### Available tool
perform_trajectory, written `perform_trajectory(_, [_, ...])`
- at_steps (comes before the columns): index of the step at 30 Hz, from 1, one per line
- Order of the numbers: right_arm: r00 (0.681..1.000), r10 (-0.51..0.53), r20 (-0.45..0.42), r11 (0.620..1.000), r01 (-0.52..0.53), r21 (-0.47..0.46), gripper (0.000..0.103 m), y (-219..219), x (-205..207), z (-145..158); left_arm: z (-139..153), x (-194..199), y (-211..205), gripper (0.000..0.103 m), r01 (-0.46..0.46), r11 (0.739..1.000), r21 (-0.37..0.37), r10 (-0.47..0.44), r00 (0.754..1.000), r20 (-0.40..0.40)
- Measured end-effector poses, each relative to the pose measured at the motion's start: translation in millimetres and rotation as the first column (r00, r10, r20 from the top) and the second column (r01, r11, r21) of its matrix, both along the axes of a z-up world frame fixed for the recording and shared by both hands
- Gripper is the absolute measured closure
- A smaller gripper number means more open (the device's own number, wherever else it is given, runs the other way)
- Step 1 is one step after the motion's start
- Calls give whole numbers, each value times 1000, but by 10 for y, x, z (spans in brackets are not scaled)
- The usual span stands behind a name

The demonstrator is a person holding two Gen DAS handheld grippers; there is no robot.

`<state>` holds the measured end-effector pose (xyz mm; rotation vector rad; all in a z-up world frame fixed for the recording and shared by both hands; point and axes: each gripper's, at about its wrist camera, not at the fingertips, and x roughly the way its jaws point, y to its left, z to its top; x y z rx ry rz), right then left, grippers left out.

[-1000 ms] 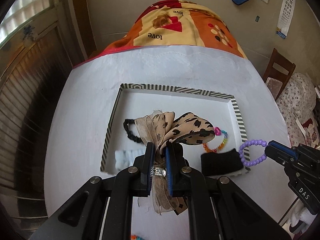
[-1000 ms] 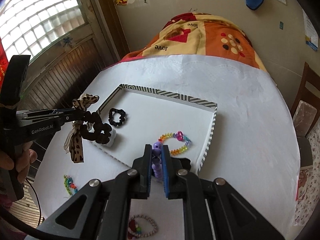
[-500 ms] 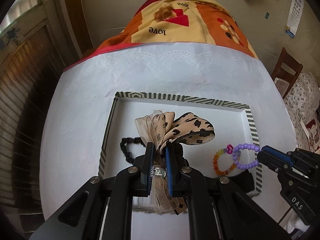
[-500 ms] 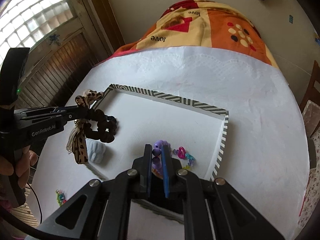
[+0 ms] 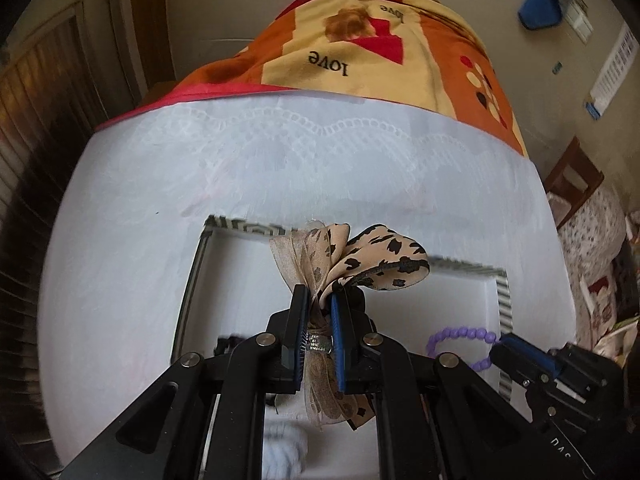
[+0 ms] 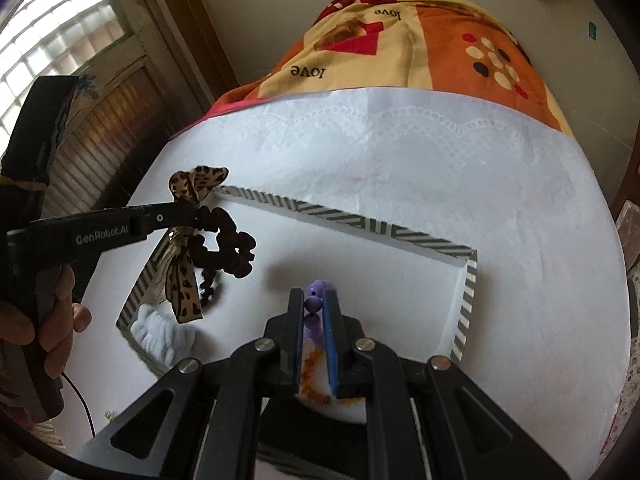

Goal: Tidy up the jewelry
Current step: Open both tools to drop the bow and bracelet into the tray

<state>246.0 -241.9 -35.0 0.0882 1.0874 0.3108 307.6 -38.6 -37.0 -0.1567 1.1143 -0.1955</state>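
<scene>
Now left gripper [image 5: 318,300] fingers pinch leopard-bow scrunchie [image 6: 218,250], dangling over striped tray [image 6: 344,222] left side. Right gripper [image 6: 313,304] fingers pinch purple bead bracelet [image 5: 460,336] over tray's near right. Risk: scrunchie ribbon snags on fingers at release, dragging it off tray onto tabletop [image 5: 120,240].

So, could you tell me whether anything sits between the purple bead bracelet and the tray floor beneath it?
Partly. The right gripper holds the purple bead bracelet over the striped tray, and a multicoloured bead bracelet lies on the floor just behind it. The floor ahead looks bare; the black scrunchie hangs off to the left.
</scene>
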Motion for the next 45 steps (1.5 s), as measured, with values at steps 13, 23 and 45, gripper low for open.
perform_trajectory(13, [986, -132, -103, 991, 128, -45, 93, -452, 190, -537, -483, 209, 289, 101, -84, 996, 24, 86, 992, -90])
perform_trajectory(23, [985, -127, -118, 990, 120, -68, 81, -429, 161, -666, -502, 190, 373, 82, -104, 995, 0, 104, 989, -102])
perform_trajectory(45, [991, -131, 1, 991, 131, 6, 57, -274, -688, 17, 105, -737, 150, 79, -62, 992, 113, 55, 997, 60])
